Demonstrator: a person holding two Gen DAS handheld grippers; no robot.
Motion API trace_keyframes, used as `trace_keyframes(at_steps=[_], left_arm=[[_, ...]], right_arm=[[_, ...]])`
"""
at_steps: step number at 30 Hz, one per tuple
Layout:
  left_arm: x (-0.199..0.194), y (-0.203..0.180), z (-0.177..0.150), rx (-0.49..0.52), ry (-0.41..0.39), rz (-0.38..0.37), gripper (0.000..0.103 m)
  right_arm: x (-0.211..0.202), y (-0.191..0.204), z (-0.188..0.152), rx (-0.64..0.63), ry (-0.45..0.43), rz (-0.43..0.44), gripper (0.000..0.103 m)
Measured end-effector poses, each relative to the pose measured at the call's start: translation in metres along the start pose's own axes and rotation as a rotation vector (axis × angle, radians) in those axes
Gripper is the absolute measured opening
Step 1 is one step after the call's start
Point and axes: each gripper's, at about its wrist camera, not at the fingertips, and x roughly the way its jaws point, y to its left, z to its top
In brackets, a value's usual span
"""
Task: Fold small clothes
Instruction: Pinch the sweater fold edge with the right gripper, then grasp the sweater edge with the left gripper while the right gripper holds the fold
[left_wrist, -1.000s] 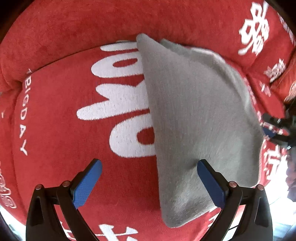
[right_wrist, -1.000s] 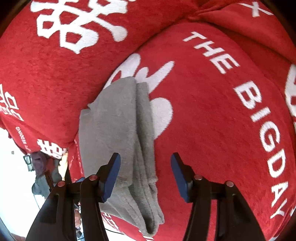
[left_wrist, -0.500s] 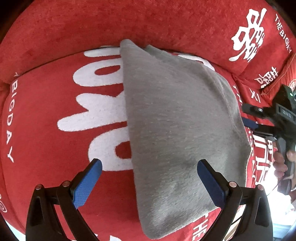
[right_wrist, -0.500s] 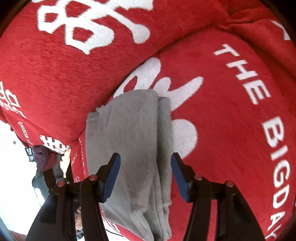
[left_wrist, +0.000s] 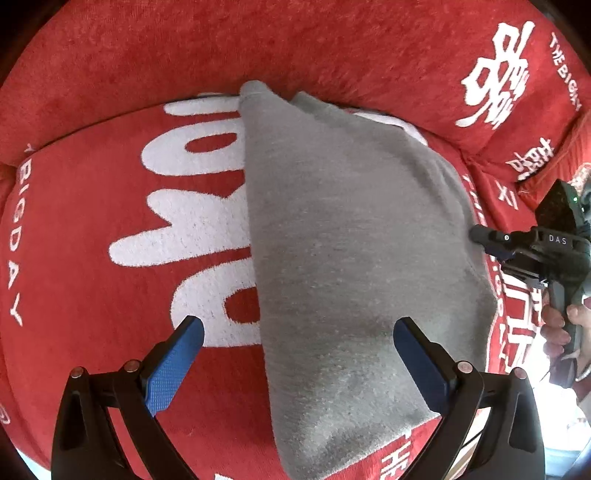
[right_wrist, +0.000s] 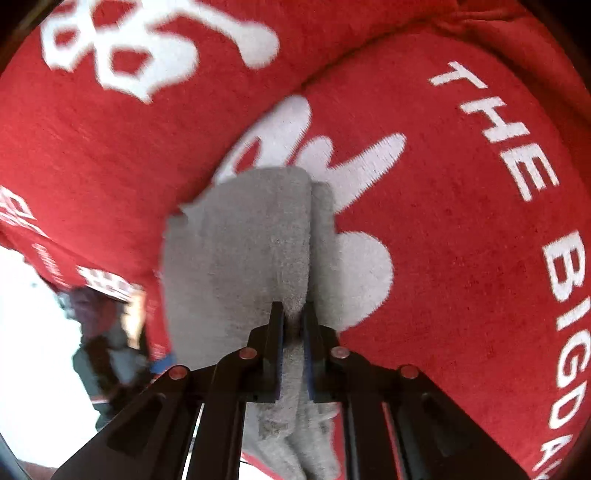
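The grey cloth (left_wrist: 343, 258) lay folded on the red sofa cushion (left_wrist: 92, 258), reaching its back edge. The right hand-held gripper (right_wrist: 293, 325) had just closed, pinching the cloth's near edge, while the left hand-held gripper (left_wrist: 295, 354) hung spread wide over it.

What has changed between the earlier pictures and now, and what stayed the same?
The right gripper has just been closing and its fingers now pinch the edge of the grey garment. The left gripper stays open above the garment, which still lies on the red sofa cover.
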Motion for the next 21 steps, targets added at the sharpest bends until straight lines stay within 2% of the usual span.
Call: trace_keyframes(at_steps=[2,3,4,7,9,14,18,21], left_arm=[[-0.001,0.003,0.0,0.002,0.006,-0.056,0.103],[-0.002,0.005,0.0,0.0,0.01,-0.082,0.103],[-0.002,0.007,0.001,-0.002,0.019,-0.116,0.103],[0.004,0.009,0.004,-0.007,0.054,-0.23,0.103],[0.012,0.009,0.005,0.0,0.07,-0.261,0.103],[0.029,0.007,0.012,-0.027,0.09,-0.287,0.103],[0.031,0.008,0.014,-0.075,0.069,-0.301,0.103],[0.035,0.009,0.014,-0.09,0.058,-0.294,0.103]], right_arm=[[-0.008,-0.005,-0.003,-0.004,-0.006,-0.001,0.039],[-0.01,-0.008,-0.003,-0.001,-0.004,0.004,0.058],[-0.01,-0.013,-0.003,0.011,0.008,0.03,0.062],[0.001,-0.025,-0.001,0.037,0.054,0.117,0.062],[0.01,-0.03,0.002,0.033,0.083,0.14,0.062],[0.024,-0.03,0.011,-0.022,0.114,0.235,0.062],[0.039,-0.017,0.019,-0.097,0.167,0.267,0.061],[0.053,-0.004,0.02,-0.136,0.176,0.28,0.061]])
